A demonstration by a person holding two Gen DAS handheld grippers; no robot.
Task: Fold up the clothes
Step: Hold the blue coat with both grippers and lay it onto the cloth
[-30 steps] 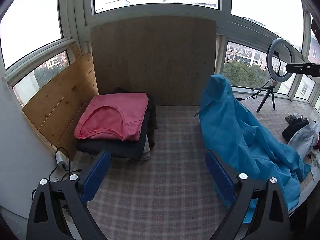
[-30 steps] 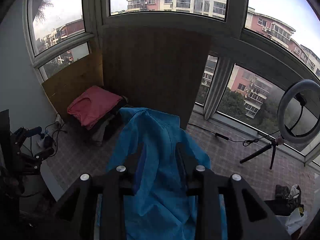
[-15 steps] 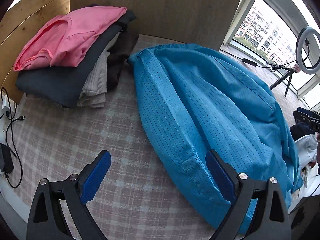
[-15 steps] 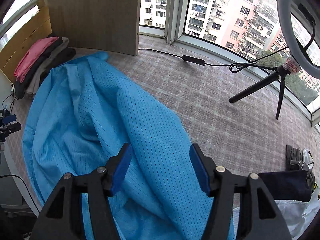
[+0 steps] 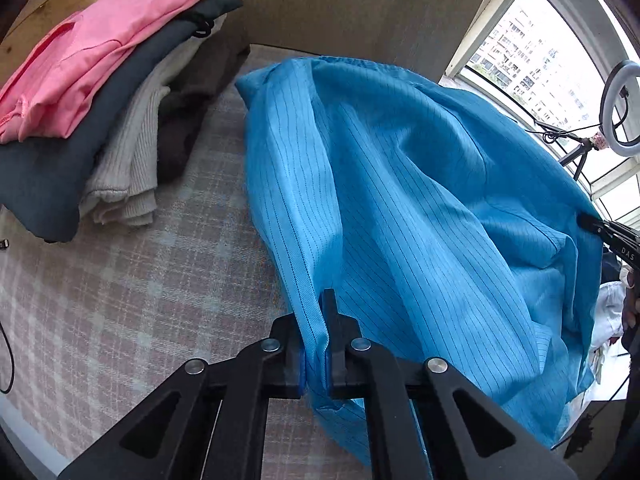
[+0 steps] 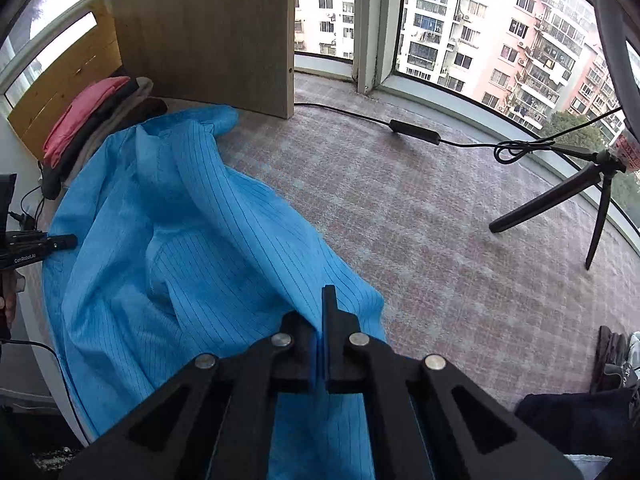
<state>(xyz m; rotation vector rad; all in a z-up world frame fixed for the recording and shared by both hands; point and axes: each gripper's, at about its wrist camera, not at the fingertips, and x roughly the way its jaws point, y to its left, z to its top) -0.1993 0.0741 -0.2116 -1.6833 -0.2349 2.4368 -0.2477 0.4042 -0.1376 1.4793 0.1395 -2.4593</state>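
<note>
Left wrist view: left gripper [image 5: 318, 344] with jaws clamped on the seamed edge of a blue pinstriped garment [image 5: 400, 208], cloth pinched between the blue pads. Garment spread in loose folds over a pink-and-grey checked cover [image 5: 120, 300], reaching from the jaws toward a wooden board [image 5: 340, 4] propped upright at the back. Just left of the garment, apart from it by a strip of checked cover: stack of folded clothes [image 5: 100, 120], with a pink top [image 5: 92, 56] uppermost, a dark grey piece beneath, then a beige ribbed knit and a dark brown layer. At the right edge, tip of the right gripper at the garment's far border, partly cut off by the frame. Ring light on a small tripod [image 5: 620, 108] at the window beyond.

Right wrist view: right gripper [image 6: 322, 344] with jaws clamped on another edge of the same blue pinstriped garment [image 6: 180, 260], a thin fold of cloth caught between the pads. Garment lying to the left of the jaws and running back toward the board and the folded stack [image 6: 92, 128]. Left gripper visible at the left border, at the garment's opposite edge. To the right, bare checked cover carrying a black cable with an inline box [image 6: 414, 132] and the legs of the tripod [image 6: 560, 200]. Curved window with apartment blocks [image 6: 500, 40] behind.
</note>
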